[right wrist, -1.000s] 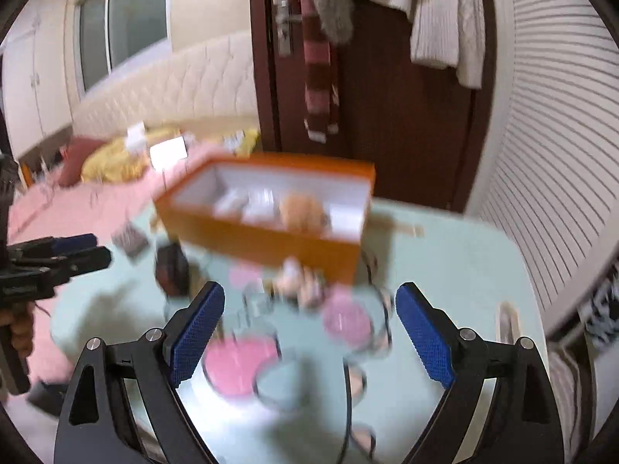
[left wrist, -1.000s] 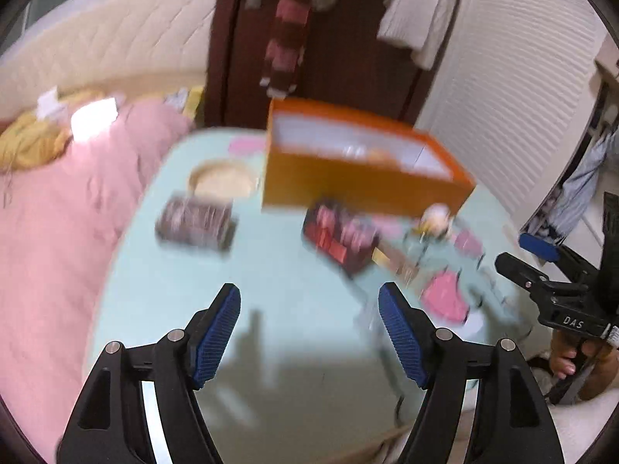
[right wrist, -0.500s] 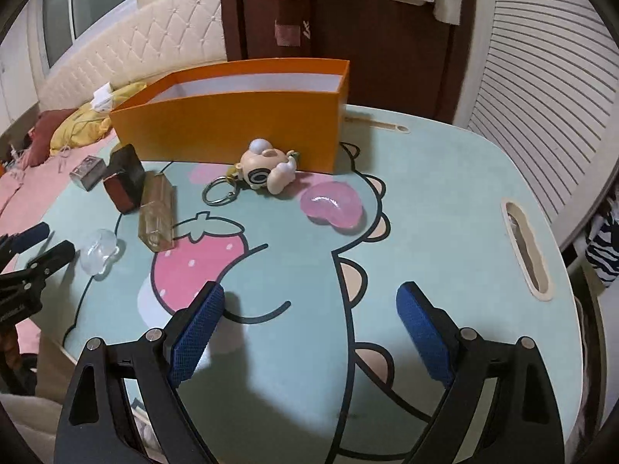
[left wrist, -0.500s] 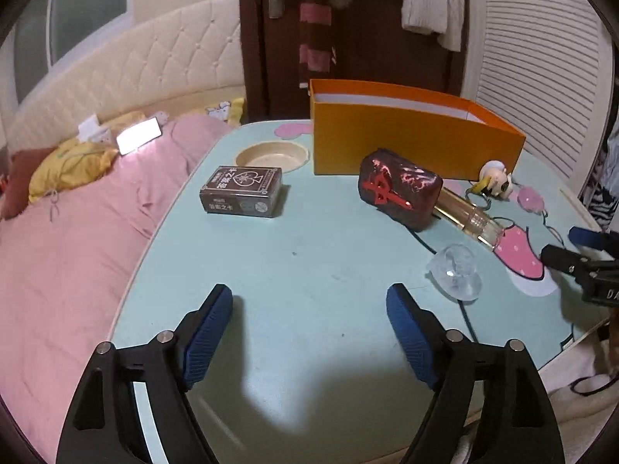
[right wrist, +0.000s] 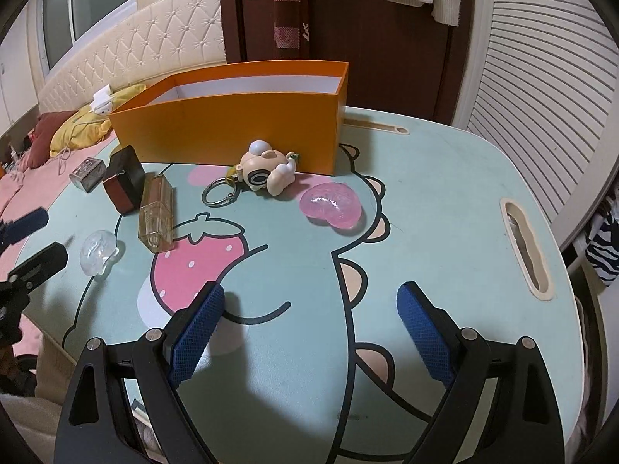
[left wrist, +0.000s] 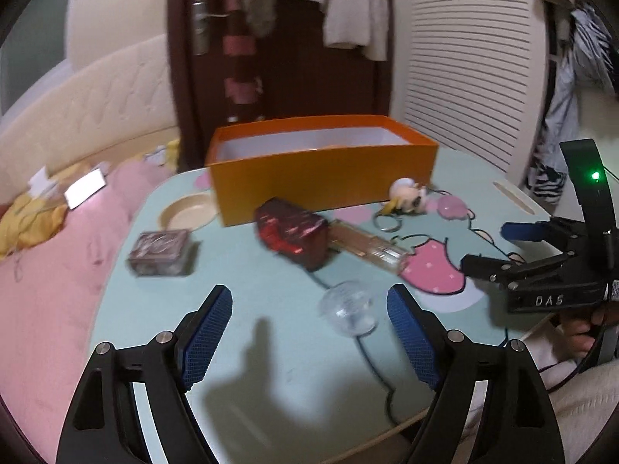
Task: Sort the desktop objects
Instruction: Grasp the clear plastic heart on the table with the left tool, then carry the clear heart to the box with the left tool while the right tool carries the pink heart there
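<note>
The left gripper (left wrist: 309, 332) is hovering over the near edge of the mint-green table (left wrist: 240, 278), its blue-padded fingers (left wrist: 207, 332) spread wide with nothing between the pads; its jaws have just been closing slightly. Just ahead of its right finger, a clear round piece (left wrist: 348, 309) is lying on the table, apart from the pad. Further ahead of the fingers, a dark red box (left wrist: 294, 232) is sitting beside a clear rectangular bottle (left wrist: 367, 247), the two touching or nearly so. Ahead and to the left of the left finger, a small card box (left wrist: 160, 253) is resting near a round shallow dish (left wrist: 187, 212). The orange box (right wrist: 232, 127) is standing open at the far side, beyond everything else. The right gripper (right wrist: 309, 332) is hanging over the cartoon print, fingers (right wrist: 425, 336) likewise spread apart and gripping nothing. Well ahead of them, a cream toy keychain (right wrist: 267, 172) is lying just in front of the orange box wall, and a pink translucent piece (right wrist: 332, 205) is sitting near it, to the right. A hand (left wrist: 584, 328) is showing at the right gripper's handle in the left view.
</note>
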